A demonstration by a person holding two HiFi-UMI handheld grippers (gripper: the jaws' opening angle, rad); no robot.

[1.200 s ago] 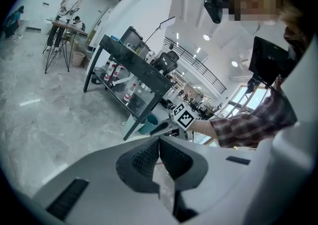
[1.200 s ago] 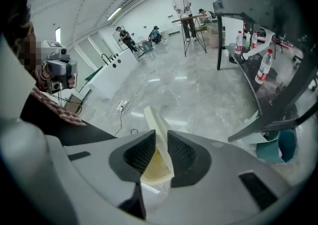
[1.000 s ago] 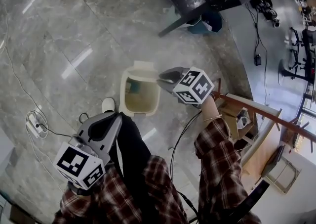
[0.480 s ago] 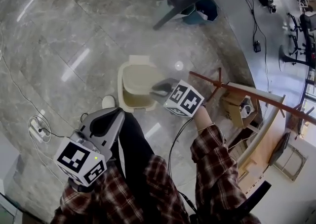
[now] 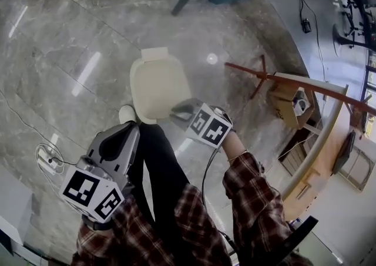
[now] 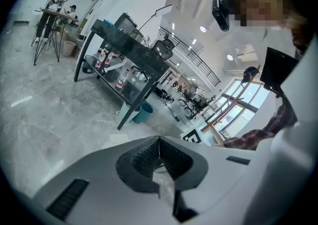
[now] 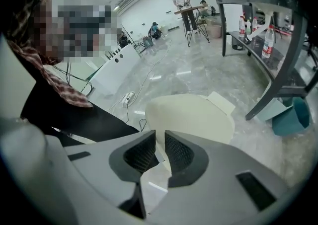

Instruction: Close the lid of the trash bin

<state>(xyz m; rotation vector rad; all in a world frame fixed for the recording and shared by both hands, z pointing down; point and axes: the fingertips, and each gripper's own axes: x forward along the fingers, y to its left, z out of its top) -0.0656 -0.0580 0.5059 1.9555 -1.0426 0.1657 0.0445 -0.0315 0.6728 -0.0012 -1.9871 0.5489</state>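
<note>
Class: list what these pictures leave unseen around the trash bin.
- Bin contents: head view, covered by the closed cream plastic lid.
- Bin body below the lid: right gripper view, blocked by the grey right gripper.
- Labels on the clear plastic bottles: left gripper view, too small.

Open floor (image 5: 70,36) left of the trash bin (image 5: 157,86); wooden rack (image 5: 254,71) crowds its right
</note>
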